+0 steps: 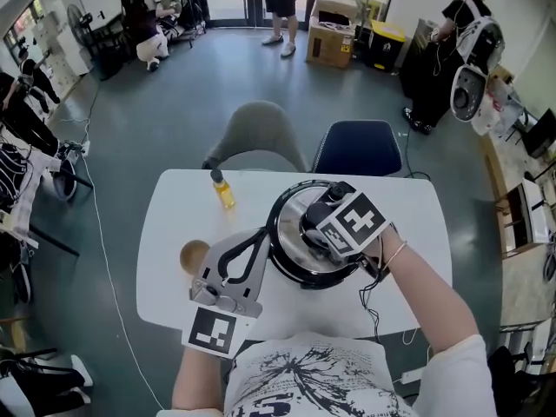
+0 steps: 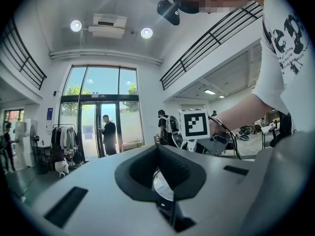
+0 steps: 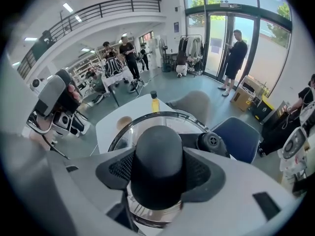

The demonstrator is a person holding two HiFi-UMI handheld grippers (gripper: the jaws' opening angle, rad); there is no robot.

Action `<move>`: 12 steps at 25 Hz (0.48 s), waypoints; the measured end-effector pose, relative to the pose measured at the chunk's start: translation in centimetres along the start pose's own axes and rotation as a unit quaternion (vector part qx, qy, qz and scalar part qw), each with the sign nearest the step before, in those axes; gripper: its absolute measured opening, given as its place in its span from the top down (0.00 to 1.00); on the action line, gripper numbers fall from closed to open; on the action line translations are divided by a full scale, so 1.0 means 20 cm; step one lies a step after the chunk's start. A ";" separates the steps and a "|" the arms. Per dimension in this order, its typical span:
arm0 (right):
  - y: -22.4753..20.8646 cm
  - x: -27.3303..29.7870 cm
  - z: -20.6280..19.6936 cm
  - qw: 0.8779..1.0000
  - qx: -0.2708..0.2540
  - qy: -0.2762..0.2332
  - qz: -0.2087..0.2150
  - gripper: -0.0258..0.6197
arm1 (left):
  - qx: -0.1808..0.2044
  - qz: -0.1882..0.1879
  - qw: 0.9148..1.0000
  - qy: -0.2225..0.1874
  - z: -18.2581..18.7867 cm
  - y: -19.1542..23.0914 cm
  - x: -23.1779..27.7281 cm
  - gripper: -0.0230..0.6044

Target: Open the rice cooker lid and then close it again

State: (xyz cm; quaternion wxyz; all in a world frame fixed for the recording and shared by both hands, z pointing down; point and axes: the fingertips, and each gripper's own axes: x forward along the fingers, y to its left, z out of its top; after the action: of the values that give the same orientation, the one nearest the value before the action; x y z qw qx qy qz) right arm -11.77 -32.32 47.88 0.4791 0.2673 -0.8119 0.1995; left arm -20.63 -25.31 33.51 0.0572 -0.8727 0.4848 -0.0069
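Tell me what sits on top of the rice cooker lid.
A black knob stands at the lid's middle, clamped in the right gripper. A smaller black cap sits beside it. What is inside the cooker cannot be made out through the lid.

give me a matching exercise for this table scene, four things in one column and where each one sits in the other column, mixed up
Things
1. lid knob
2. yellow bottle
3. brown cup
4. blue chair

Places
A. beyond the far edge of the table
B. clamped between the jaws of the right hand-held gripper
C. on the table, left of the rice cooker, beside the left hand-held gripper
D. upright on the table, on the far side of the rice cooker

Pairs: 1-B, 2-D, 3-C, 4-A
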 end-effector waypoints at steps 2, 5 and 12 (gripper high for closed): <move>0.00 -0.05 -0.02 1.000 -0.002 -0.008 0.006 0.51 | 0.000 0.004 1.000 0.001 0.02 -0.03 0.00 0.94; -0.01 -0.14 -0.07 1.000 -0.010 -0.018 0.011 0.51 | -0.001 0.012 1.000 0.000 0.06 -0.09 -0.01 0.94; -0.09 -0.31 -0.38 0.999 -0.031 -0.020 0.001 0.51 | -0.002 0.034 0.999 -0.005 0.09 -0.39 -0.02 0.94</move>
State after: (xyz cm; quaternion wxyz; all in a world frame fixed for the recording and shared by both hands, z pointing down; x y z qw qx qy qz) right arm -3.07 -27.87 45.89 0.4705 0.2555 -0.8275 0.1689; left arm -14.13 -20.63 32.67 0.0577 -0.8559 0.5139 0.0005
